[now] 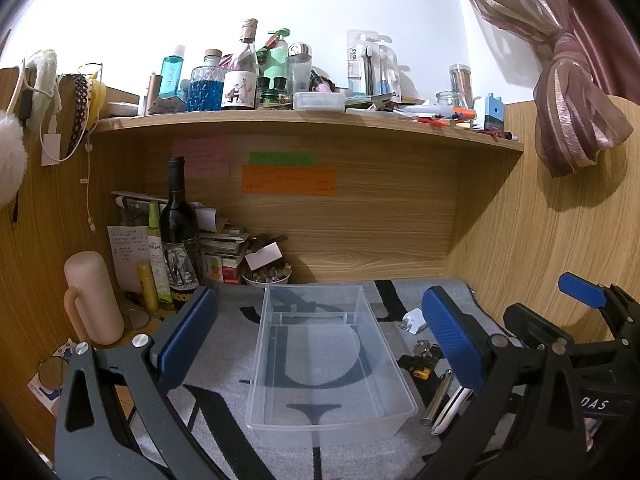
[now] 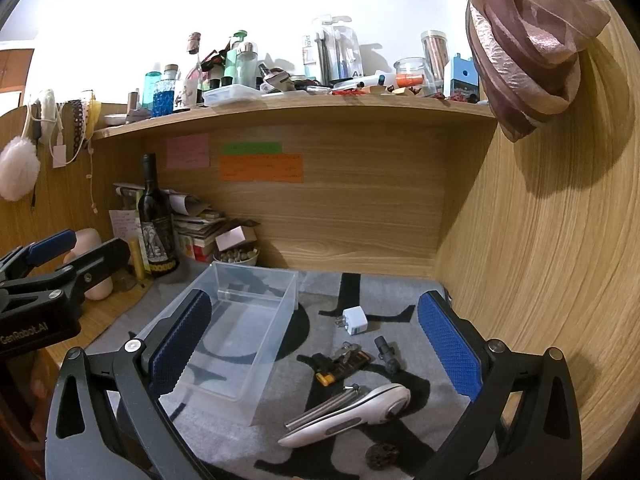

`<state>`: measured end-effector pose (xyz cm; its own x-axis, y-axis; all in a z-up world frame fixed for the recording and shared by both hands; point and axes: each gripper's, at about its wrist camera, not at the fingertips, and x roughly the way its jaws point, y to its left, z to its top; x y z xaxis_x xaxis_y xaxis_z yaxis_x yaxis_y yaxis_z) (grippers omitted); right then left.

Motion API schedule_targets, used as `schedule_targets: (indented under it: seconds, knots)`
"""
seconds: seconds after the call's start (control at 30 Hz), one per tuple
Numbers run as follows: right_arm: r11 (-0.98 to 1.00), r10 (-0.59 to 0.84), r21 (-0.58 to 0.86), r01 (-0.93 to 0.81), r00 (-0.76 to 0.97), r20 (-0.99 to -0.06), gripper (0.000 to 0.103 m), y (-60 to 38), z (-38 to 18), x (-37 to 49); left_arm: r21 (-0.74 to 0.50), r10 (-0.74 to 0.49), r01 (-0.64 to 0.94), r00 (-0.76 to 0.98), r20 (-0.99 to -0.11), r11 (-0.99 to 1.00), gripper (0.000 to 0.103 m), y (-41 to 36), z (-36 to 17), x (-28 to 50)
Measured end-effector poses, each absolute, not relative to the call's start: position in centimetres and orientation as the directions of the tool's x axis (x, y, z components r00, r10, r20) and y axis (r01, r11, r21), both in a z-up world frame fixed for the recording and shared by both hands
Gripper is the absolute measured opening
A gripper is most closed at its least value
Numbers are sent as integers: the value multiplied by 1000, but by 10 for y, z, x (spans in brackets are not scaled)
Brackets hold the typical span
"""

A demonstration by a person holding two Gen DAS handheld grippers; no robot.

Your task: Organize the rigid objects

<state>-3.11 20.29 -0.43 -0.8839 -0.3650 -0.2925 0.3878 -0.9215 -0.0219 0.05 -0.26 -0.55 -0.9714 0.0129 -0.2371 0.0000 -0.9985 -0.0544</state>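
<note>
A clear plastic bin stands empty on the grey mat. Right of it lie a white plug adapter, a black and yellow tool with keys, a small dark cylinder piece, a metal tube, a white handheld device and a dark round piece. My left gripper hangs open over the bin. My right gripper is open above the loose objects, holding nothing.
A wine bottle, spray bottles, a pink mug, stacked papers and a bowl of small things crowd the back left corner. A cluttered shelf runs overhead. A wooden wall closes the right side, with a tied curtain above.
</note>
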Motion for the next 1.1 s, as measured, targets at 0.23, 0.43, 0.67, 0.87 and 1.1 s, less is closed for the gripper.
schedule_targets:
  seconds: [0.23, 0.43, 0.67, 0.87, 1.1]
  knots:
    - [-921, -366, -25, 390, -884, -292, 103, 202, -4, -31, -45, 12, -1, -971, -240, -999, 103, -1, -5, 0]
    - [-921, -368, -20, 390, -883, -292, 103, 203, -5, -31, -39, 12, -3, -972, -236, -999, 103, 1, -6, 1]
    - [-920, -368, -23, 391, -883, -290, 103, 204, -5, -30, -40, 12, -3, -972, -236, -999, 103, 2, -6, 1]
    - [-919, -369, -27, 393, -884, -287, 103, 205, -4, -30, -40, 12, -3, -972, -236, -999, 103, 1, -5, 1]
    - [-919, -370, -27, 393, -883, -288, 103, 204, -4, -29, -42, 15, -5, -972, -236, -999, 103, 1, -5, 1]
